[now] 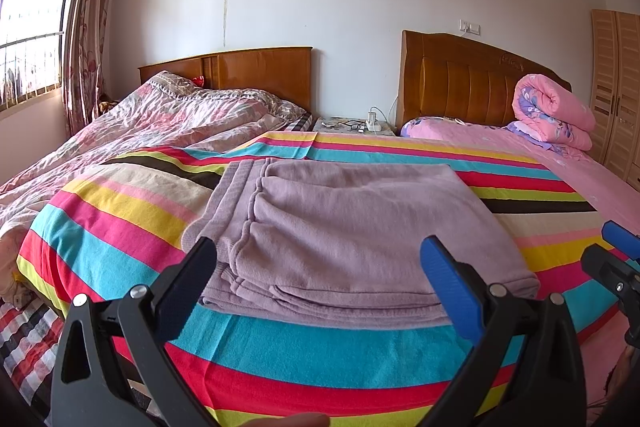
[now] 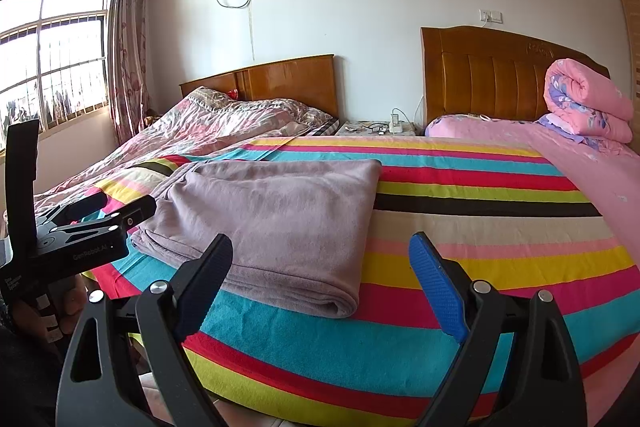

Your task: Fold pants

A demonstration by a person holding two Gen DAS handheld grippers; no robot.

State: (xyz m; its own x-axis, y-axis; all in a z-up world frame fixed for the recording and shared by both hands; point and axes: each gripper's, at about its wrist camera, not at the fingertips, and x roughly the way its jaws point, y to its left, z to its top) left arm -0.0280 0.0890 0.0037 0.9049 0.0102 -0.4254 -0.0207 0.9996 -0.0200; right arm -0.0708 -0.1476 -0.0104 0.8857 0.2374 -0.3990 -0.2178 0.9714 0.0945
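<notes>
Mauve fleece pants (image 1: 340, 227) lie folded into a flat rectangle on the striped blanket (image 1: 120, 227), waistband to the left. My left gripper (image 1: 320, 251) hovers open just in front of the stack's near edge, with nothing between its fingers. In the right wrist view the folded pants (image 2: 272, 211) sit left of centre on the striped blanket (image 2: 480, 227), and my right gripper (image 2: 320, 247) stands wide open at their near right corner, touching nothing. The left gripper (image 2: 116, 207) shows at the left edge, the right gripper (image 1: 612, 247) at the far right edge.
A bed with a crumpled floral quilt (image 1: 160, 123) lies at the left under a window (image 1: 32, 27). A nightstand (image 1: 352, 126) with glasses and a charger stands between two wooden headboards. A rolled pink quilt (image 1: 552, 115) rests on the pink bed, beside a wardrobe (image 1: 616, 87).
</notes>
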